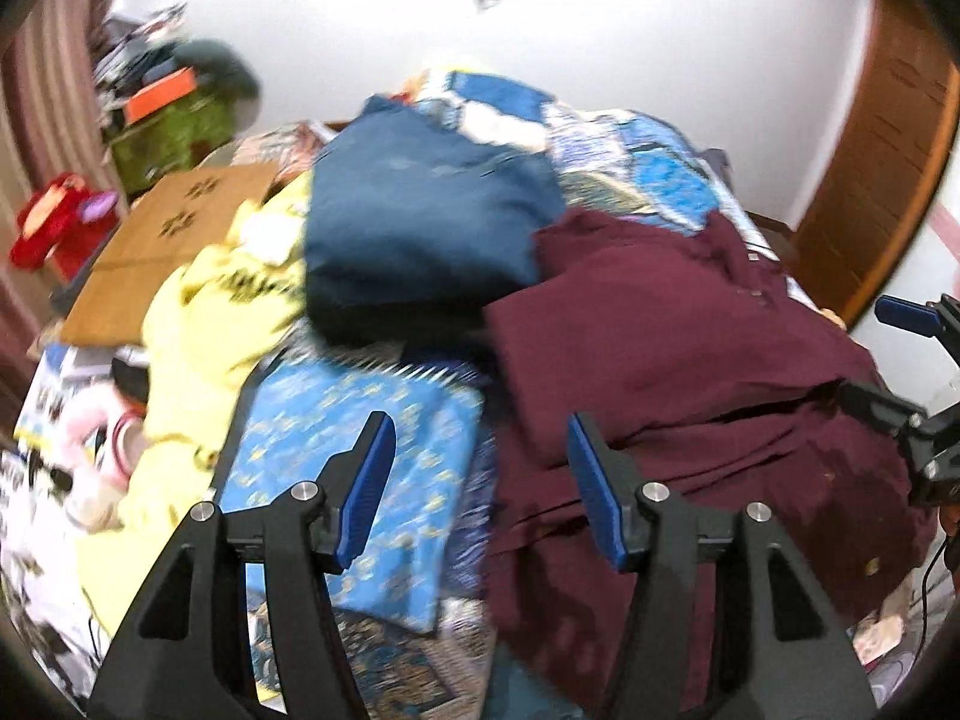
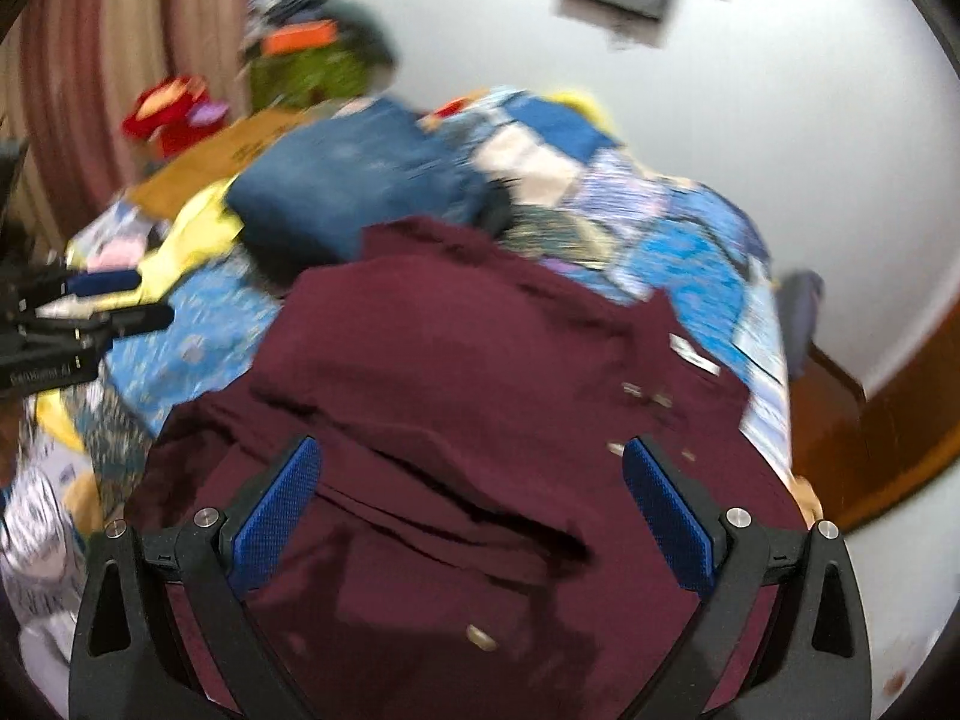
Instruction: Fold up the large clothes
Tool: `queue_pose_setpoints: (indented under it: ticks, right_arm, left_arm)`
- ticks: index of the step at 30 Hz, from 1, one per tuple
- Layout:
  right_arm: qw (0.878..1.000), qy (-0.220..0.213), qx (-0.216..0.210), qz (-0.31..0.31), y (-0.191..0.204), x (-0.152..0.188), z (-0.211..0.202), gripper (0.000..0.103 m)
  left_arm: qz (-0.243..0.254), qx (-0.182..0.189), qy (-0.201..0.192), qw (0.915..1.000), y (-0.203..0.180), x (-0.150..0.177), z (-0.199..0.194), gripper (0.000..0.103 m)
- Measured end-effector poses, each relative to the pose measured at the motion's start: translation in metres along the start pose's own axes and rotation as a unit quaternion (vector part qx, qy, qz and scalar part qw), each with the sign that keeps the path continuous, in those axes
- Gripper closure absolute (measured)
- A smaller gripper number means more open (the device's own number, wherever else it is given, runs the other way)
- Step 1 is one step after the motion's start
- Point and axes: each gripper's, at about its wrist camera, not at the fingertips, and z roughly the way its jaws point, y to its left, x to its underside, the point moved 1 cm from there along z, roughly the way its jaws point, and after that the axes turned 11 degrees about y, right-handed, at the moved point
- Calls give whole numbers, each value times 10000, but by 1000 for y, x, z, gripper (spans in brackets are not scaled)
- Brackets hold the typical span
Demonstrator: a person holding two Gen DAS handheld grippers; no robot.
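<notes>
A: Left claw (image 1: 480,480): jaws apart, nothing between the blue pads (image 1: 366,483). It hangs above the seam where the maroon garment (image 1: 690,372) meets the blue patterned bedspread (image 1: 360,450); the garment lies ahead and to the right of the pads, the bedspread ahead and to the left.

B: Right claw (image 2: 471,516): likewise released, jaws wide, empty. The maroon garment (image 2: 480,360) fills the space directly ahead of it and beneath it, partly folded, with a layered edge running across between the two fingers. A small white label (image 2: 696,354) and a few buttons show ahead and to the right.

A: Beyond the left claw: a folded navy garment (image 1: 420,228), just touching the far edge of the maroon one. Further left, a crumpled yellow garment (image 1: 204,324) and a brown board (image 1: 174,246).

B: Step in hand, as I judge it: one fold of the maroon piece is laid and let go; both claws are free above it. Both views are blurred, so the exact lie of the hems is hard to read.

A: Next move, probably: each claw finds a free edge or corner on its own side, closes on the top layer only, and carries it across evenly. The risk is pinching the bedspread along with the cloth.
</notes>
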Motion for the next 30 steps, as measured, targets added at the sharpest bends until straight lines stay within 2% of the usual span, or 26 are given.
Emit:
queue_pose_setpoints:
  ticks: [4,9,14,16,17,19,25,30]
  right_arm:
    - [9967,315,-36,-749,40,-19,35,5]
    - [9876,852,30,-1319,69,-32,81,6]
    - [9773,1292,326,-1646,76,-29,115,19]
    - [9765,1343,342,-1652,74,-29,122,40]
    - [9776,1332,249,-1612,72,-30,121,44]
    - [9805,1159,71,-1583,69,-29,113,67]
    - [9910,243,124,-1311,55,-28,59,93]
    - [9979,-387,2,-519,9,-42,10,95]
  left_arm:
    - [-325,-24,145,9994,29,14,12,45]
    - [-536,-12,250,9982,50,26,21,45]
    - [-675,63,360,9970,60,32,32,45]
    - [-709,99,409,9966,61,33,36,45]
    - [-722,131,433,9964,61,34,38,45]
    - [-714,169,449,9963,59,34,40,45]
    - [-577,232,463,9970,44,33,40,45]
    - [-379,224,428,9981,25,28,33,45]
